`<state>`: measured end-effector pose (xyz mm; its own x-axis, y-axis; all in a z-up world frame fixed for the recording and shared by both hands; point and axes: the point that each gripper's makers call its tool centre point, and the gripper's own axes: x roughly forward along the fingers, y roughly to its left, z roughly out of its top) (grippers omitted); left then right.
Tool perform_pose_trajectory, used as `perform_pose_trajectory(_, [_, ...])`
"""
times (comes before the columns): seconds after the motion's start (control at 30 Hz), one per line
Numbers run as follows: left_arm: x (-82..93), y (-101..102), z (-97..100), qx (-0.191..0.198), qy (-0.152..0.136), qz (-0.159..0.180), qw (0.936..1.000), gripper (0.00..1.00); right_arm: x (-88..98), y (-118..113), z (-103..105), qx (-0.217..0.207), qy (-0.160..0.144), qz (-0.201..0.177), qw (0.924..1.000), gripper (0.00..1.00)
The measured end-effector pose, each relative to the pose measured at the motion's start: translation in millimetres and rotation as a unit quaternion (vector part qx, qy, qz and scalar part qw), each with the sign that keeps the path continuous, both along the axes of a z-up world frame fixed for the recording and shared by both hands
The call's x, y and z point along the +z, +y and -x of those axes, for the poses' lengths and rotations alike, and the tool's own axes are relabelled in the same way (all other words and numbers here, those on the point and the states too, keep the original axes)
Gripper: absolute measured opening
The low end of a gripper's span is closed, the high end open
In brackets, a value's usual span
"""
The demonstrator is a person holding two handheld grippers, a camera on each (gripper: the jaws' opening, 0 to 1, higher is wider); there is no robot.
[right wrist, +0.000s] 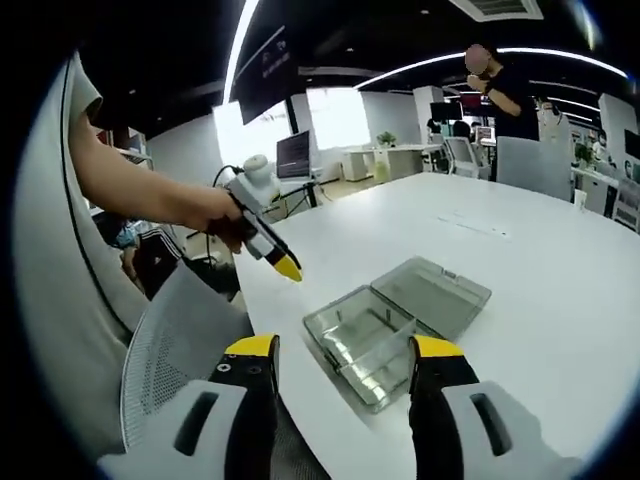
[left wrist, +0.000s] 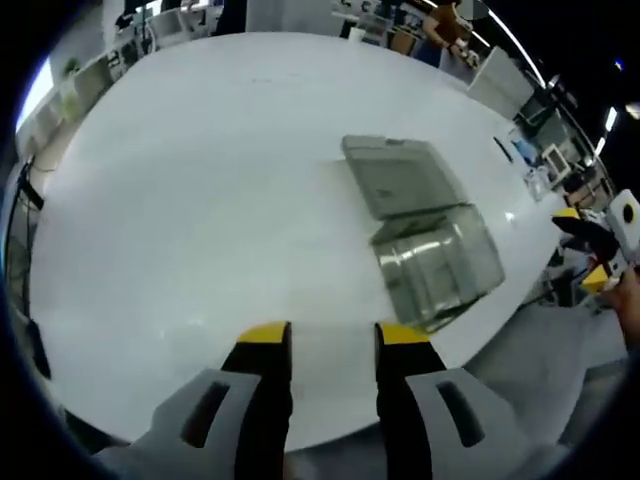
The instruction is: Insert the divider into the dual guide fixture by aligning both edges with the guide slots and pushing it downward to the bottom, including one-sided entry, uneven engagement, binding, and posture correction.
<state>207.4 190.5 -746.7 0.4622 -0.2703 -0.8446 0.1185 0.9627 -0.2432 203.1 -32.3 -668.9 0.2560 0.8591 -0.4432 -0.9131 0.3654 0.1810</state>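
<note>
A clear plastic box (left wrist: 437,268) lies on the white table (left wrist: 200,200) near its edge, its hinged lid (left wrist: 400,175) folded flat open behind it. In the right gripper view the same box (right wrist: 352,340) sits just ahead, with the lid (right wrist: 432,290) to its right. Thin clear walls show inside, but I cannot make out a separate divider. My left gripper (left wrist: 333,340) hangs open over the table edge, short of the box and holding nothing. My right gripper (right wrist: 343,350) is open too, also holding nothing, off the table's edge. Each gripper shows in the other's view: right gripper (left wrist: 585,248), left gripper (right wrist: 280,258) held by a hand.
A grey mesh chair back (right wrist: 175,350) stands close against the table edge, under the right gripper. A person (right wrist: 505,90) stands at the far side of the table, with desks, monitors and chairs beyond. A broad bare stretch of table lies behind the box.
</note>
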Motion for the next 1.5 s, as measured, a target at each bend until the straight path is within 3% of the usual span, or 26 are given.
perform_pose_trajectory(0.27, [25.6, -22.2, -8.8, -0.018, -0.032, 0.028, 0.9989, 0.29, 8.7, 3.3, -3.5, 0.002, 0.013, -0.021, 0.9997, 0.49])
perform_pose_trajectory(0.63, [57.6, -64.5, -19.9, -0.046, -0.073, 0.085, 0.9927, 0.29, 23.2, 3.6, -11.1, -0.003, 0.034, -0.062, 0.9975, 0.48])
perform_pose_trajectory(1.1, [77.9, -101.0, -21.4, -0.066, -0.092, 0.147, 0.9827, 0.29, 34.7, 4.1, -16.4, -0.007, 0.049, -0.097, 0.9941, 0.49])
perform_pose_trajectory(1.5, [89.3, -131.6, -19.1, -0.096, -0.099, 0.208, 0.9684, 0.29, 46.0, 8.3, -19.0, -0.006, 0.082, -0.141, 0.9866, 0.48])
